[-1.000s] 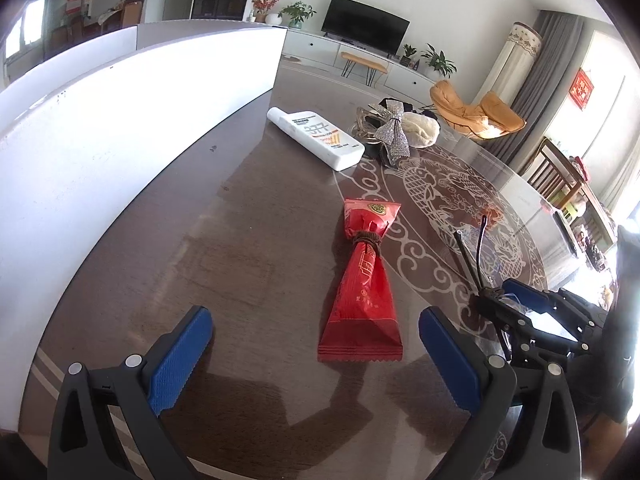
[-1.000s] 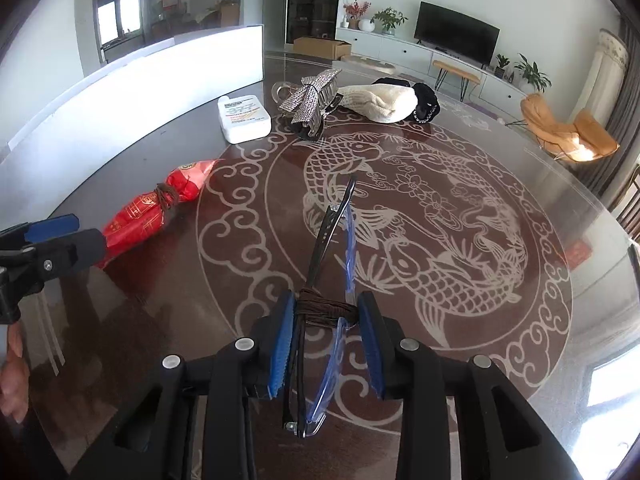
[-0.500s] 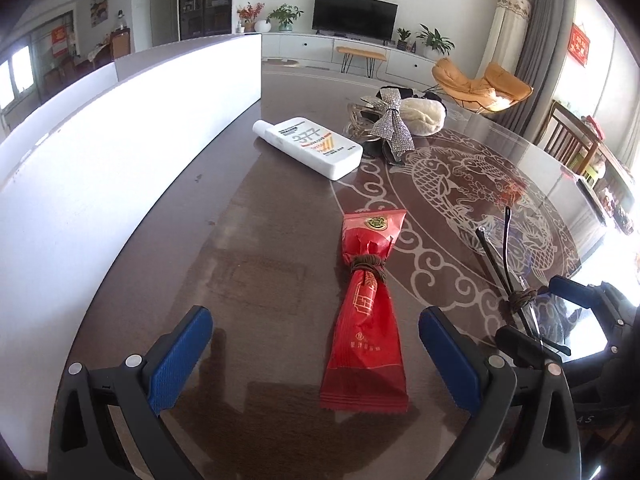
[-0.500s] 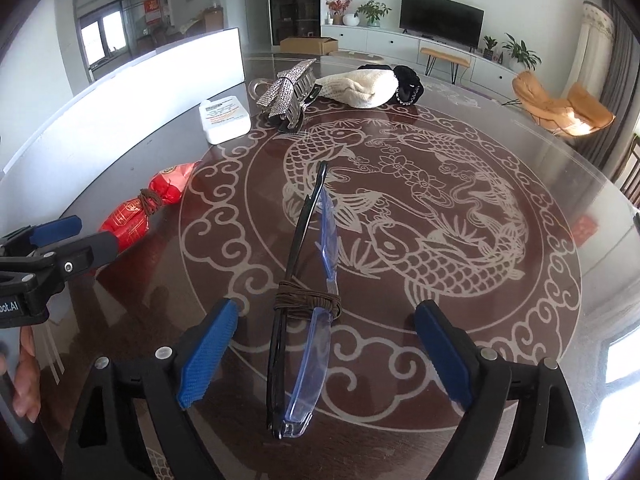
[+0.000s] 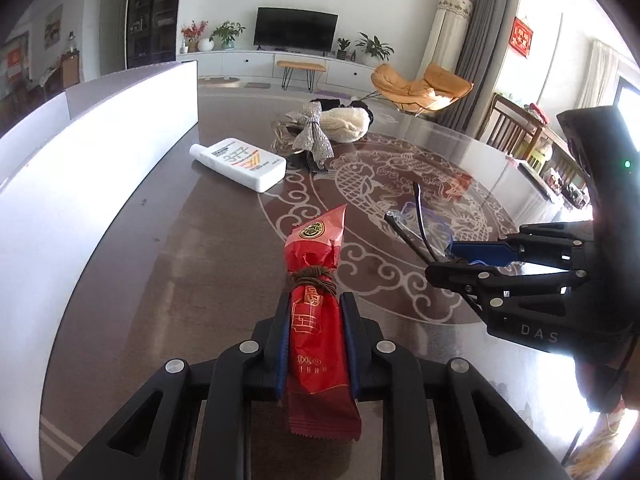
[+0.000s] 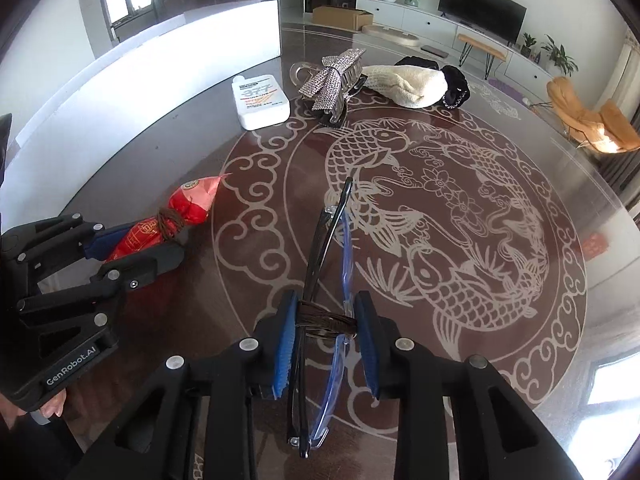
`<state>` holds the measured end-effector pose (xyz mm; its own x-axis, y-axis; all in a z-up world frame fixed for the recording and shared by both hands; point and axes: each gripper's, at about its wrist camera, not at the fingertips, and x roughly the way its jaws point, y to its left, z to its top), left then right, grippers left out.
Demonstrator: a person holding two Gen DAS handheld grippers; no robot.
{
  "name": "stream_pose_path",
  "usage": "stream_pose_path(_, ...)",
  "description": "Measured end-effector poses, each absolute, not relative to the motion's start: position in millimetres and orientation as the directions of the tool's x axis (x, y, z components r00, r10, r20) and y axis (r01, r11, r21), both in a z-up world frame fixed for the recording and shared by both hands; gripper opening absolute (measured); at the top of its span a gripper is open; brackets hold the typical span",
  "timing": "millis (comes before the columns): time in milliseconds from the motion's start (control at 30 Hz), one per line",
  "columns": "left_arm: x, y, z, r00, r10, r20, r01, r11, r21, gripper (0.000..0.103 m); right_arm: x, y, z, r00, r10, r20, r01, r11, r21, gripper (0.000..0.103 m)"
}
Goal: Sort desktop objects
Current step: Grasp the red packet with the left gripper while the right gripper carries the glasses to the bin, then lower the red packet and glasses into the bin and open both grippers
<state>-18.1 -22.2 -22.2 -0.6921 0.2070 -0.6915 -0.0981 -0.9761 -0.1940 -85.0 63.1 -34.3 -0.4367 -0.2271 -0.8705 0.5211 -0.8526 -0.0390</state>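
My left gripper is shut on a red snack packet tied with brown cord; it lies lengthwise between the blue pads. The packet also shows in the right wrist view, with the left gripper around it. My right gripper is shut on folded blue-lensed glasses wound with brown cord. In the left wrist view the glasses stick out of the right gripper. Further back lie a white bottle, a silver bow hair clip and a cream knit item.
The round glass table has a fish pattern. A white board wall stands along its left side. A black scrunchie lies behind the knit item. The table's right edge curves close by.
Both grippers were open half a second ago. Now the left has shut on the red packet and the right has shut on the glasses again. The left gripper has moved forward.
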Motion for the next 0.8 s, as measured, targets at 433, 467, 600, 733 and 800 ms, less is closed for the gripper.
stream_pose_path(433, 37.3, -190.9, 105.5, -0.869, 0.026, -0.495, 0.151, -0.938, -0.313, 0.022, -90.3, -35.3, 93.5, -0.538, -0.48, -0.693, 0.605, -0.792, 0.079, 0.03)
stream_pose_path(467, 35.0, -212.7, 105.4, -0.86, -0.012, -0.51, 0.194, -0.932, -0.306, 0.022, -92.1, -54.1, 100.6, -0.529, -0.506, -0.681, 0.625, -0.775, 0.091, 0.03)
stream_pose_path(600, 30.3, -289.6, 88.4, -0.797, -0.114, -0.593, 0.345, -0.892, -0.291, 0.022, -93.9, -143.0, 113.7, -0.46, -0.602, -0.653, 0.707, -0.693, 0.14, 0.03)
stream_pose_path(733, 24.1, -338.9, 60.9, -0.71, -0.174, -0.682, 0.448, -0.86, -0.246, 0.022, -81.9, -226.5, 97.2, -0.336, -0.658, -0.674, 0.773, -0.601, 0.202, 0.03)
stream_pose_path(800, 19.6, -350.1, 50.8, -0.678, -0.193, -0.71, 0.47, -0.855, -0.217, 0.022, -73.8, -259.0, 79.0, -0.283, -0.655, -0.7, 0.79, -0.574, 0.217, 0.03)
